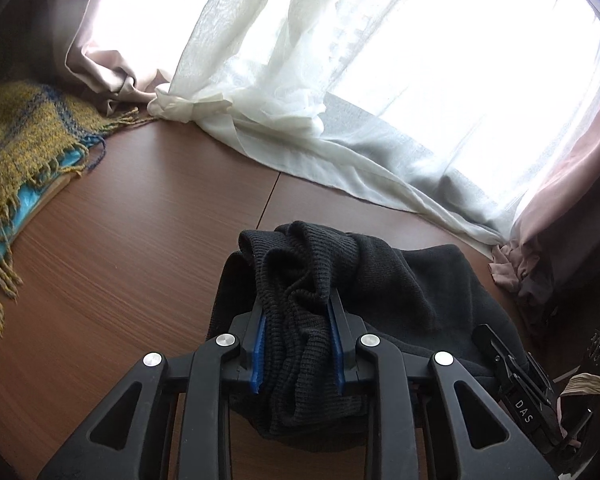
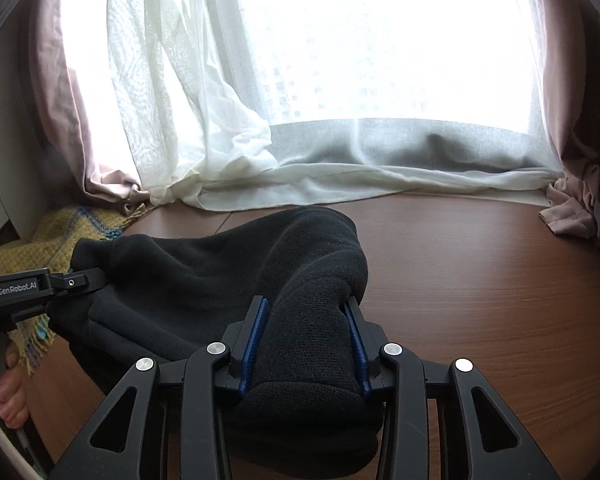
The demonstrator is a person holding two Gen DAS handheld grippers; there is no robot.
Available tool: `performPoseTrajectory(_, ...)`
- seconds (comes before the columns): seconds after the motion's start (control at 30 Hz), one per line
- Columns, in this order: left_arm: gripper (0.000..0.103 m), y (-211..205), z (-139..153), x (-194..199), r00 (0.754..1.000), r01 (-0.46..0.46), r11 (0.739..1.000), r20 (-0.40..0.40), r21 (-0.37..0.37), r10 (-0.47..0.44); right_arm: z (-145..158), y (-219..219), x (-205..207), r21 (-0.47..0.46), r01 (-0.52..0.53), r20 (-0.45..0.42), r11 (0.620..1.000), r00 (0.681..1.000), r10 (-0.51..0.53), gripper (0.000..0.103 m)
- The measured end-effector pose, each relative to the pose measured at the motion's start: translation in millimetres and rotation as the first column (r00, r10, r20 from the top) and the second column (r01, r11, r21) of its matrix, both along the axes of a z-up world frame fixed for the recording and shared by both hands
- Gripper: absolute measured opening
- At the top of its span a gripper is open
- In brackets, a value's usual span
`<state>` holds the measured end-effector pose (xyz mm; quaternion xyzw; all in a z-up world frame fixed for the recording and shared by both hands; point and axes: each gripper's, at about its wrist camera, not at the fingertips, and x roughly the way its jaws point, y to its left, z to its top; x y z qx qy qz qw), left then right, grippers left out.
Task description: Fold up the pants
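Holding the black pants [image 1: 400, 288] at two places at once, bunched between both tools and stretched across the gap from one to the other. Left hand-held gripper [image 1: 298, 312] clamped on a gathered wad of ribbed knit, blue pads [image 1: 259, 348] pressed into it on either side, cloth spilling forward over the tips and down behind them. Right hand-held gripper [image 2: 306, 312] likewise closed on a thicker, smoother roll of the same garment, pads sunk into its flanks. Seen from the right wrist view: bulk of the pants lying ahead and off to the left of the right tool, running toward the left tool [image 2: 40, 288] at the frame's edge; from the left wrist view, the fabric spreading ahead and to the right, toward the right tool [image 1: 512, 376]. Long axis thus crosswise, tool to tool, not forward along the fingers. Middle of the span sagging and seemingly resting on the brown desk [image 2: 480, 280]; hard to tell how much is lifted. Neither side nearer: both already gripping. Probably mid-fold, with the coming move likely turning on keeping that crosswise line taut and level. Ahead of both, white curtain [image 2: 300, 184] pooled on the surface; left of the left tool, a yellow fringed blanket [image 1: 24, 148].
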<state>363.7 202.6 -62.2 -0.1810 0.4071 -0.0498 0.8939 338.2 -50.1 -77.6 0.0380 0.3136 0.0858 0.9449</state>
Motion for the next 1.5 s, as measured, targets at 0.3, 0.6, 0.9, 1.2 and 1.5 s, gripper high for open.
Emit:
performPoseTrajectory(0.3,0.025,96,-2,32,0.983,0.183,0.983,0.001,0.016,-0.183,-2,101,-9,-0.011,0.152,0.041,0.988,0.988,-0.152,0.039)
performPoseTrajectory(0.6,0.026,170,-24,82,0.968,0.251,0.967,-0.018,0.05,-0.25,-10,197,28,-0.102,0.209,0.067,0.973,0.977,-0.203,0.039)
performPoseTrajectory(0.9,0.035,197,-63,90,0.968,0.243,0.964,-0.092,0.105,-0.234,-52,231,50,-0.196,0.196,-0.044,0.961,0.977,-0.209,0.049)
performPoseTrajectory(1.2,0.054,198,-58,56,0.974,0.225,0.917,-0.078,0.328,-0.211,-52,225,19,-0.232,0.255,-0.087,0.939,0.956,-0.282,0.066)
performPoseTrajectory(1.5,0.059,195,-41,23,0.987,0.16,0.895,-0.044,0.417,-0.156,-48,225,1,-0.235,0.225,-0.099,0.945,0.962,-0.254,0.066)
